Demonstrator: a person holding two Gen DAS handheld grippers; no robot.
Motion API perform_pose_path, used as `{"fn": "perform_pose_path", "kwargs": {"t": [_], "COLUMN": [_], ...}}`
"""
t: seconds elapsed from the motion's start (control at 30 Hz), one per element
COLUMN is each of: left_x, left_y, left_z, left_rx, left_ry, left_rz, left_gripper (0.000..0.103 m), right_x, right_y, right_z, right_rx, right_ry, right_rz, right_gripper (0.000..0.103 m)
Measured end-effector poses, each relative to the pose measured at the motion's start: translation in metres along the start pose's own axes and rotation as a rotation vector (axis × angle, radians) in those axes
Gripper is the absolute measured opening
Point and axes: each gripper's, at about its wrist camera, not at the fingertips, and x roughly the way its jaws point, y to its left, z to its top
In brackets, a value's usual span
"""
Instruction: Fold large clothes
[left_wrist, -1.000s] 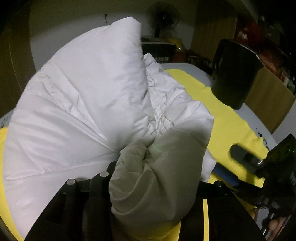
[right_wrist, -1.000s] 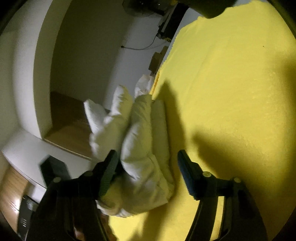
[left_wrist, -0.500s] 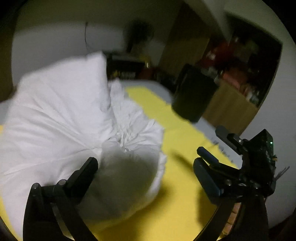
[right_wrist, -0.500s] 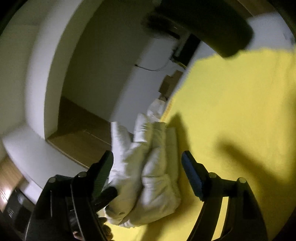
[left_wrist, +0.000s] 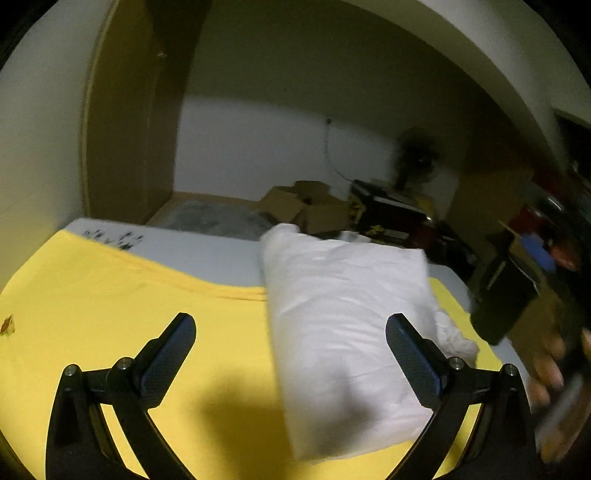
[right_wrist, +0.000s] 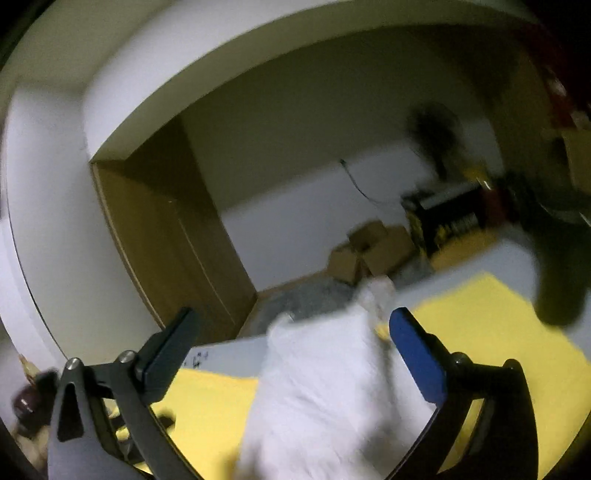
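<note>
A white puffy jacket (left_wrist: 343, 325) lies folded in a bundle on the yellow cloth (left_wrist: 110, 302) that covers the table. In the left wrist view it sits right of centre, beyond my left gripper (left_wrist: 291, 332), which stands wide open and touches nothing. In the blurred right wrist view the jacket (right_wrist: 325, 387) shows between the two fingers of my right gripper (right_wrist: 291, 343). Its jaws are opening and the pads do not press on the fabric. A blurred hand (left_wrist: 554, 369) shows at the right edge of the left wrist view.
The grey table edge (left_wrist: 192, 247) runs beyond the yellow cloth. A dark, rounded object (left_wrist: 506, 295) stands at the table's right side. Cardboard boxes (left_wrist: 303, 206), a fan (left_wrist: 417, 158) and cluttered shelves stand behind; a wooden door frame (left_wrist: 122, 129) is at the left.
My left gripper let go of the jacket, opened wide and pulled back and up. My right gripper rose, rolled level and widened. The jacket now lies free on the cloth.
</note>
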Motion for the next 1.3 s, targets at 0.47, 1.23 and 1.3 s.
{"fn": "perform_pose_path", "kwargs": {"t": [0.47,1.23,1.3], "left_x": [0.060,0.069,0.057], "left_y": [0.024,0.042,0.035], "left_z": [-0.032,-0.049,-0.046], "left_rx": [-0.039,-0.117,-0.069], "left_ry": [0.163,0.309,0.296], "left_rz": [-0.037,-0.089,-0.114], "left_gripper": [0.103,0.103,0.103], "right_x": [0.112,0.147,0.123], "right_y": [-0.095,-0.136,-0.113], "right_z": [-0.093,-0.140,-0.107], "right_rx": [0.002,-0.141,-0.163], "right_ry": [0.308,0.637,0.510], "right_rz": [-0.250,-0.321,-0.310], "right_gripper": [0.103,0.098,0.087]}}
